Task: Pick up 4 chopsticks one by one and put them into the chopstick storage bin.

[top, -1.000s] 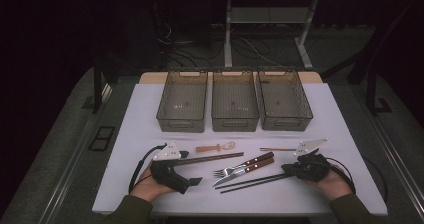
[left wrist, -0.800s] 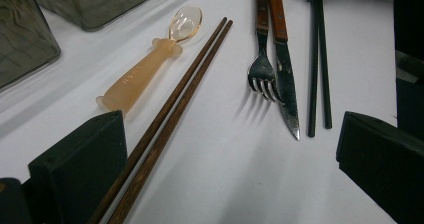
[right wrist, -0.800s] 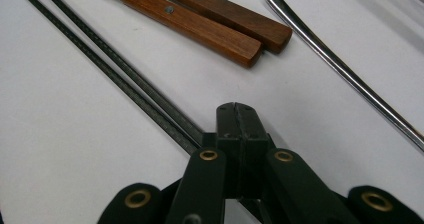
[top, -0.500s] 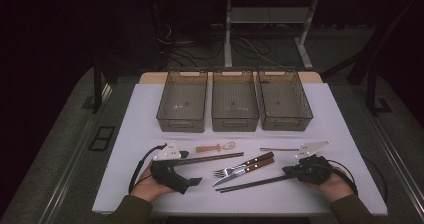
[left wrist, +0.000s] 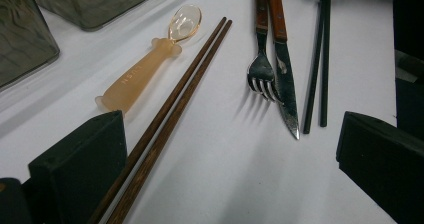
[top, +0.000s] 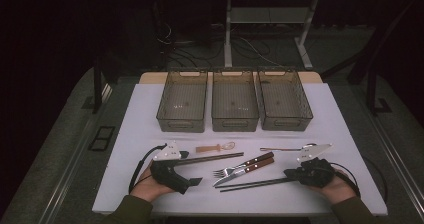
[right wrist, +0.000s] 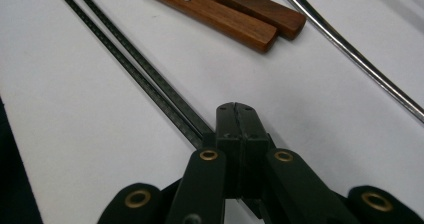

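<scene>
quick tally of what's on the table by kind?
Clear bins: 3
Chopstick pairs: 2 (brown, black)
Forks: 1
Knives: 1
Clear spoon with orange handle: 1
Thin metal utensil: 1
Total: 9

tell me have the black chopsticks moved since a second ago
Yes. In the high view the black chopsticks have slid right, toward the right gripper, and lie flatter: their left tip was under the fork prongs, now right of them.
</scene>
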Demonstrator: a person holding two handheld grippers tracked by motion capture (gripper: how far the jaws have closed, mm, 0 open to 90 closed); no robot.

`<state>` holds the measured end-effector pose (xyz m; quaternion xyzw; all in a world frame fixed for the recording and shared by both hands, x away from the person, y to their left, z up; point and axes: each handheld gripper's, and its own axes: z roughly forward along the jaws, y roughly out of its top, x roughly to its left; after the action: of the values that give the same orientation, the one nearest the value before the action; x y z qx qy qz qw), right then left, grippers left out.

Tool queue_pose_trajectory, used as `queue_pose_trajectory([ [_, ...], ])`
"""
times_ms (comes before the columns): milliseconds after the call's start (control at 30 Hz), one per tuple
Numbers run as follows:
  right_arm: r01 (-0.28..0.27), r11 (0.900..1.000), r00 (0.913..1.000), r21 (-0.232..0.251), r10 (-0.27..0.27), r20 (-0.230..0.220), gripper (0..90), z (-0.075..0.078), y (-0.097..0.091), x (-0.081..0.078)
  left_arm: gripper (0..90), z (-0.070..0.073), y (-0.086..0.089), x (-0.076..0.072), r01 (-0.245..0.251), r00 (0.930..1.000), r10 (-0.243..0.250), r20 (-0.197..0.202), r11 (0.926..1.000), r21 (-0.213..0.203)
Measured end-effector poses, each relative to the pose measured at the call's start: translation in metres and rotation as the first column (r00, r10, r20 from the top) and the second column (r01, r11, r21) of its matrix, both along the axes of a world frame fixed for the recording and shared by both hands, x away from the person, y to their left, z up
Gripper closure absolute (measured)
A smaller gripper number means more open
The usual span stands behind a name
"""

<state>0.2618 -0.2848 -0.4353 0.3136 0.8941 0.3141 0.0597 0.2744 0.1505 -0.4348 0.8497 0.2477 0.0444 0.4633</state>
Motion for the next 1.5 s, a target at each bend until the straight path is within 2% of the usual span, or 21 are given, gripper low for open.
queue_pose_trajectory([
  [500,-0.034,0.9994,0.9994,0.000,0.034,-0.002,89.8,0.002,0.000,-0.012,0.0,0.000,0.000,0.000,0.006,1.0000,-0.006,0.004,0.9999,0.008],
  [633,-0.032,0.9992,0.9994,0.023,0.032,0.013,89.7,0.004,-0.001,-0.011,0.0,0.000,0.000,0.000,0.006,1.0000,-0.006,0.003,1.0000,0.006],
  [733,-0.072,0.9949,0.9972,0.071,0.070,0.024,83.5,0.007,0.000,-0.010,0.0,0.000,-0.001,0.000,0.010,0.9999,-0.010,0.004,0.9999,0.009],
  [867,-0.144,0.9827,0.9894,0.115,0.142,0.028,78.7,0.008,0.008,-0.010,0.0,0.000,-0.001,0.000,0.007,1.0000,-0.007,0.001,1.0000,0.004],
  [933,-0.185,0.9759,0.9827,0.116,0.183,0.029,77.3,0.007,0.012,-0.011,0.0,-0.001,-0.001,0.000,0.007,1.0000,-0.007,0.000,1.0000,0.005],
  [967,-0.185,0.9759,0.9827,0.116,0.183,0.029,77.3,0.007,0.012,-0.011,0.0,-0.001,-0.002,0.000,0.009,1.0000,-0.009,0.001,0.9999,0.005],
  [1000,-0.217,0.9688,0.9762,0.120,0.215,0.028,77.3,0.006,0.017,-0.011,0.0,-0.001,-0.002,0.000,0.010,1.0000,-0.010,0.001,0.9999,0.007],
  [1033,-0.217,0.9688,0.9762,0.120,0.215,0.028,77.3,0.006,0.017,-0.011,0.0,-0.001,-0.002,0.000,0.010,0.9999,-0.010,0.002,0.9999,0.007],
  [1100,-0.243,0.9635,0.9699,0.111,0.242,0.028,76.9,0.005,0.024,-0.011,0.0,-0.001,-0.002,0.000,0.011,0.9999,-0.011,0.002,0.9999,0.008],
  [1300,-0.270,0.9601,0.9628,0.073,0.270,0.018,77.1,0.000,0.030,-0.009,0.0,-0.001,-0.002,0.001,0.012,0.9999,-0.012,0.003,0.9999,0.008],
  [1333,-0.288,0.9557,0.9575,0.059,0.287,0.030,77.1,0.000,0.029,-0.008,0.0,-0.001,-0.002,0.001,0.013,0.9999,-0.013,0.003,0.9999,0.008],
  [1500,-0.295,0.9543,0.9552,0.049,0.293,0.039,77.1,-0.001,0.029,-0.007,0.0,-0.001,-0.002,0.001,0.014,0.9999,-0.014,0.004,0.9999,0.009],
])
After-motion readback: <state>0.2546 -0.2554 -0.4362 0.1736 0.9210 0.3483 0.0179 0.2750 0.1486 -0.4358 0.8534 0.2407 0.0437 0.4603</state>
